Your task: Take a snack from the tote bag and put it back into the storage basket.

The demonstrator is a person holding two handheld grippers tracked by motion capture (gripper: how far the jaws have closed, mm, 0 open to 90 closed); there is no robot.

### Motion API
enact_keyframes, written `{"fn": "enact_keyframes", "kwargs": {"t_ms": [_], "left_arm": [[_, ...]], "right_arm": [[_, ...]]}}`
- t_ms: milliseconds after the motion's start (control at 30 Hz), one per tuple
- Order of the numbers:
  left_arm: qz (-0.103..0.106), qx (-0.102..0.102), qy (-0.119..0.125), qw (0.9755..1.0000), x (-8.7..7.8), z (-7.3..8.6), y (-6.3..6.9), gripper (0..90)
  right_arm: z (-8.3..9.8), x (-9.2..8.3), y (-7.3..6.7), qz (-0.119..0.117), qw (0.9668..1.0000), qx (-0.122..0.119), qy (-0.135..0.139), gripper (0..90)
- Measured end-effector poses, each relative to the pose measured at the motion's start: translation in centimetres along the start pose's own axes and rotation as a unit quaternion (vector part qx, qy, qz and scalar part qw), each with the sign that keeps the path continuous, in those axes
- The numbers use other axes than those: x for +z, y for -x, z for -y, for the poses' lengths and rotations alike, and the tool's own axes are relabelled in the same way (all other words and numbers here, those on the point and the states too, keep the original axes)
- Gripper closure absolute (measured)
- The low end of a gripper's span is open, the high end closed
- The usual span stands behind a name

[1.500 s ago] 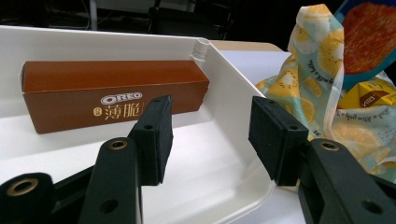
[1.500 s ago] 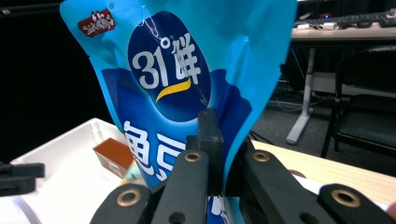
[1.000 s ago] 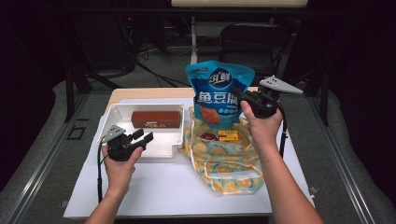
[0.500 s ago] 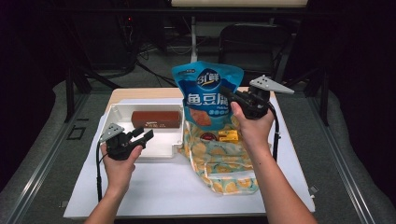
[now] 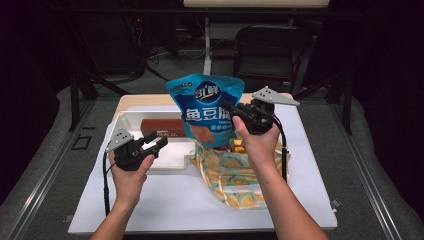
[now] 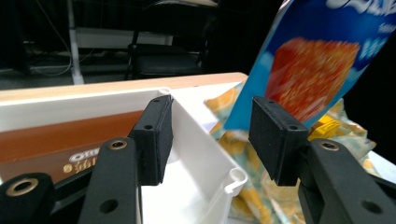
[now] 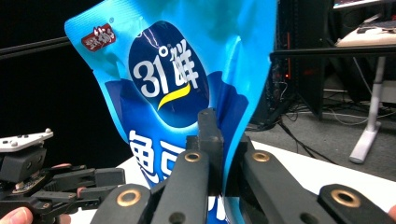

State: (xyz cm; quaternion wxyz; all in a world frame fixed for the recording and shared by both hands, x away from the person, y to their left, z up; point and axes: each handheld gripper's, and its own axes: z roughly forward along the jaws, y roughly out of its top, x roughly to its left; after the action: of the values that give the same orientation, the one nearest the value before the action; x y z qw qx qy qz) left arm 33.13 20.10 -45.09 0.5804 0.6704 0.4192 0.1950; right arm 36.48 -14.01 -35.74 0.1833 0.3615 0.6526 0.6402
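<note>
Blue bag (image 5: pixel 206 109) now up in the air, moved left, over the edge of the white box (image 5: pixel 172 156). Pinched tight by right hand-held gripper (image 5: pixel 235 113). Left hand-held gripper (image 5: pixel 156 142) half open, holding nothing, near the box. Probably going into the box next.

White-topped table (image 5: pixel 165 205): white tray (image 5: pixel 175 154) at left, yellow patterned bag (image 5: pixel 235 180) lying beside it.

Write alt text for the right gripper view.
The right gripper is clamped on the edge of a blue snack bag held up in the air. Beyond it at lower left is the left gripper, jaws apart, against a dark room.
</note>
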Motion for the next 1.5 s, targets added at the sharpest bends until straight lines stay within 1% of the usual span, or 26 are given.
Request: {"fn": "enact_keyframes", "kwargs": {"t_ms": [67,233,333,367,433,567,700,767,833,900,1067,1167,1233,1267,1300,1333,1433,1500], "left_arm": [[0.006,0.004,0.005,1.0,-0.1,-0.4,0.3,49.5],[0.023,0.018,0.016,0.9994,-0.3,-1.7,1.0,48.3],[0.04,0.025,0.025,0.9986,-0.4,-2.6,1.7,46.6],[0.043,0.03,0.027,0.9982,-0.5,-2.8,1.9,45.9],[0.048,0.033,0.033,0.9977,-0.4,-3.1,2.2,45.1],[0.053,0.039,0.039,0.9971,-0.2,-3.8,2.8,44.5],[0.054,0.048,0.039,0.9967,0.1,-4.5,3.2,43.6],[0.054,0.045,0.043,0.9966,0.3,-4.7,3.4,43.4],[0.054,0.047,0.043,0.9965,0.4,-4.9,3.5,43.4],[0.054,0.047,0.044,0.9965,0.6,-5.0,3.6,43.5],[0.054,0.044,0.047,0.9964,0.7,-5.2,3.7,44.3],[0.054,0.043,0.051,0.9963,0.5,-5.2,3.7,48.2],[0.055,0.042,0.055,0.9961,0.5,-5.2,3.8,52.1],[0.05,0.042,0.055,0.9963,0.5,-5.2,3.9,54.9],[0.047,0.041,0.058,0.9964,0.4,-5.2,3.9,55.8],[0.048,0.038,0.059,0.9964,0.3,-5.3,3.9,57.9],[0.042,0.035,0.058,0.9968,0.1,-5.4,3.8,67.4],[0.048,0.034,0.057,0.9967,0.0,-5.5,3.7,78.6]], "right_arm": [[0.2,0.1,-0.3,-0.003,1.0,-0.003,0.001,90.0],[0.6,0.3,-0.6,-0.011,0.9999,0.004,0.001,90.0],[0.7,0.5,-0.9,-0.016,0.9999,0.005,-0.001,90.0],[0.8,0.6,-1.0,-0.016,0.9999,0.006,0.0,90.0],[0.8,0.7,-1.1,-0.019,0.9998,0.004,-0.002,90.0],[0.9,0.9,-1.4,-0.021,0.9998,0.007,-0.002,90.0],[0.9,0.9,-1.9,-0.026,0.9997,0.002,-0.004,90.0],[1.0,1.0,-2.2,-0.028,0.9996,0.0,-0.005,90.0],[1.1,1.1,-2.4,-0.031,0.9995,0.002,-0.004,90.0],[1.2,1.3,-2.6,-0.035,0.9994,-0.001,-0.007,90.0],[1.7,1.7,-3.4,-0.043,0.999,0.002,-0.009,90.0],[2.1,2.1,-3.9,-0.049,0.9988,0.005,-0.01,90.0],[2.2,2.3,-4.2,-0.051,0.9986,0.002,-0.014,90.0],[2.3,2.4,-4.4,-0.051,0.9986,0.003,-0.015,90.0],[2.4,2.5,-4.6,-0.049,0.9987,0.002,-0.014,90.0],[2.4,2.6,-4.7,-0.05,0.9987,0.004,-0.015,90.0],[2.4,2.7,-5.0,-0.05,0.9987,0.006,-0.008,90.0],[2.4,2.8,-5.3,-0.047,0.9988,0.004,-0.009,90.0]]}}
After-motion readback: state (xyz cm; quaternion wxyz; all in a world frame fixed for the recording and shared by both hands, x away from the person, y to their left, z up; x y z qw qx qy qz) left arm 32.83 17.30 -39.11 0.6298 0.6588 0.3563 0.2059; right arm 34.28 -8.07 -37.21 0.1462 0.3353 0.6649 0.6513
